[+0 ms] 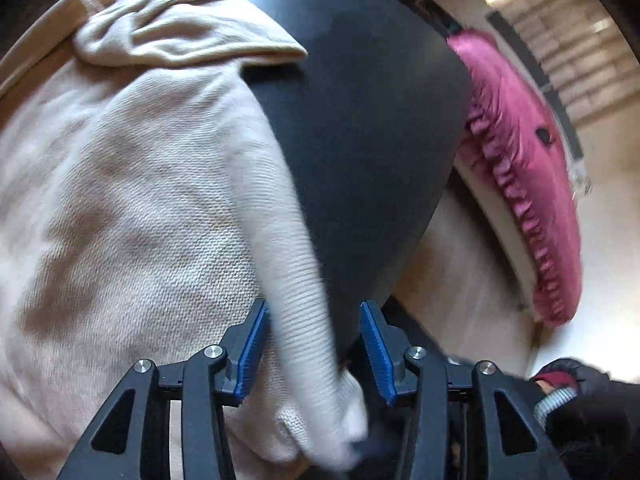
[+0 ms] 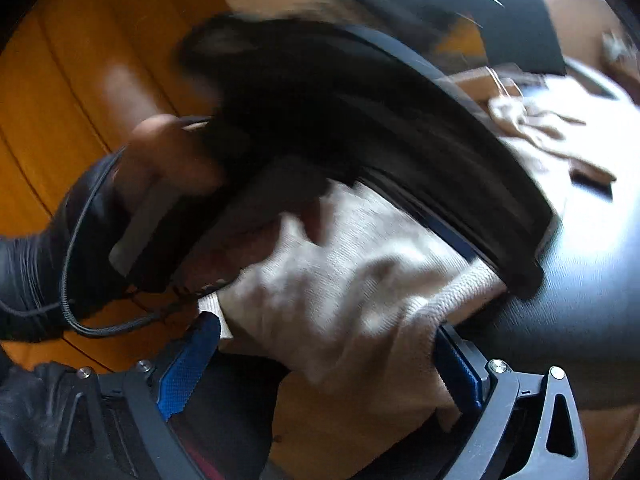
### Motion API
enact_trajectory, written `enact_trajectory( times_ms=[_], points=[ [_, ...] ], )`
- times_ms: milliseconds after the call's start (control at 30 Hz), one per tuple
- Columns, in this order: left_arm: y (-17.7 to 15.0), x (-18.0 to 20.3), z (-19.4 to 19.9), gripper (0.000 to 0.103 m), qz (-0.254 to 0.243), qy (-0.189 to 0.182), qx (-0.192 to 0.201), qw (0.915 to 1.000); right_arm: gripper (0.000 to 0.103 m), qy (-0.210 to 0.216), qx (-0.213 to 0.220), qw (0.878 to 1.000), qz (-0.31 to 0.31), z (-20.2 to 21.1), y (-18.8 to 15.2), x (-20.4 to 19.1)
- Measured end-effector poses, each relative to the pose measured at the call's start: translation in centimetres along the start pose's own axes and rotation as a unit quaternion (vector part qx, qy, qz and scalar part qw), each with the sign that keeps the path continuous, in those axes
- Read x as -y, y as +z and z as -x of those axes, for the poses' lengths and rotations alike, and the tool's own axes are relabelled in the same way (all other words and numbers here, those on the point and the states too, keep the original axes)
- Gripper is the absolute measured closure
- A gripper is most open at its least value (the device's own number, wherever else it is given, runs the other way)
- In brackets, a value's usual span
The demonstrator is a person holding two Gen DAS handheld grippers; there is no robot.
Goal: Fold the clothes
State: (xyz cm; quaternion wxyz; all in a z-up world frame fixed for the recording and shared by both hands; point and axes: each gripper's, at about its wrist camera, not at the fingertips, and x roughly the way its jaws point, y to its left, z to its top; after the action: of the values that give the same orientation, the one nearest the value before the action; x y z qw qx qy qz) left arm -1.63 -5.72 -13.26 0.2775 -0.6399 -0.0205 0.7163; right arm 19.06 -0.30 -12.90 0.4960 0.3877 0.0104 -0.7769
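Observation:
A cream knit sweater (image 1: 132, 200) lies spread on a dark round table (image 1: 360, 120). One sleeve (image 1: 288, 264) runs down the middle, between the fingers of my left gripper (image 1: 314, 306), with its cuff bunched deep at their base. The blue pads stand apart, and a gap shows between the right one and the sleeve. In the right wrist view, a fold of the sweater (image 2: 340, 288) lies between the wide-spread fingers of my right gripper (image 2: 326, 324). A dark blurred tool crosses above it, held by a gloved hand (image 2: 80, 240).
The table's curved edge runs close to the left gripper on the right side. Beyond it lies a pink frilled cushion (image 1: 520, 160). Orange wooden floor (image 2: 60, 100) shows left of the right gripper. A wooden strip (image 1: 52, 36) sits at the sweater's far end.

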Motion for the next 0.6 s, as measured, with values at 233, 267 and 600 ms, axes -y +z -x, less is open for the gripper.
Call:
enact_trajectory(
  times_ms=[233, 267, 600],
  points=[
    [-1.0, -2.4, 1.1, 0.095, -0.002, 0.018, 0.041, 0.9990, 0.001, 0.005, -0.018, 0.997, 0.069, -1.8, 0.2, -3.2],
    [-1.2, -3.5, 1.6, 0.096, 0.019, 0.004, 0.051, 0.9985, 0.001, 0.005, -0.023, 0.997, 0.070, -1.9, 0.1, -3.2],
    [-9.7, -18.7, 9.2, 0.096, 0.209, -0.166, 0.238, 0.9338, 0.001, 0.005, 0.025, 0.988, -0.152, 4.2, -0.5, 7.3]
  ],
)
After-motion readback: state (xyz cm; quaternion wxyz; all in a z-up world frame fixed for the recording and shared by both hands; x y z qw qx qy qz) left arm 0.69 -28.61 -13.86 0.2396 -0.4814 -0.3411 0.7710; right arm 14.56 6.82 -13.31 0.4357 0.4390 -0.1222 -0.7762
